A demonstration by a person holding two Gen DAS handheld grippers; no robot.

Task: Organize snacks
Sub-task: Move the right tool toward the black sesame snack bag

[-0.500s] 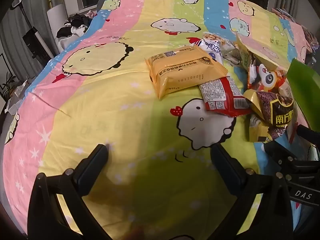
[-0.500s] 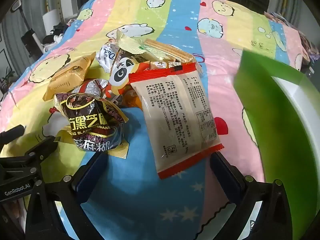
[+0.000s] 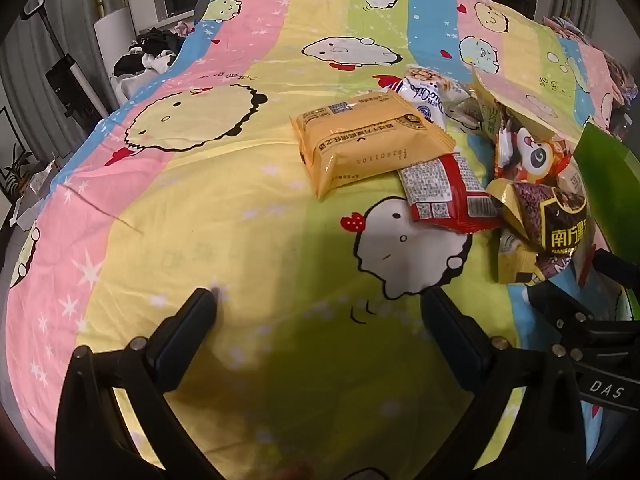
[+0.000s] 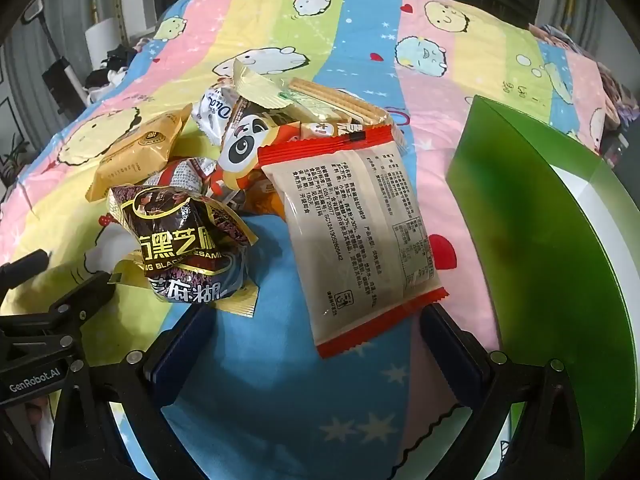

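Both the left gripper (image 3: pixel 318 308) and right gripper (image 4: pixel 316 322) are wide apart, holding nothing. Shiny, crinkly snack packets (image 4: pixel 352 224) lie piled on the soft striped bed (image 3: pixel 240 200) beside a smooth green box (image 4: pixel 532 220).

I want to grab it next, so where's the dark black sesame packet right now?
In the right wrist view the black sesame packet lies at the pile's near left edge, left of the red-edged beige packet.

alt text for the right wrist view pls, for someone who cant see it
The open right gripper hovers over a colourful cartoon bedsheet, its fingers either side of the lower end of a beige, red-edged snack packet. To the left sits a heap of snacks, a black sesame paste bag nearest, and a green box stands on the right.
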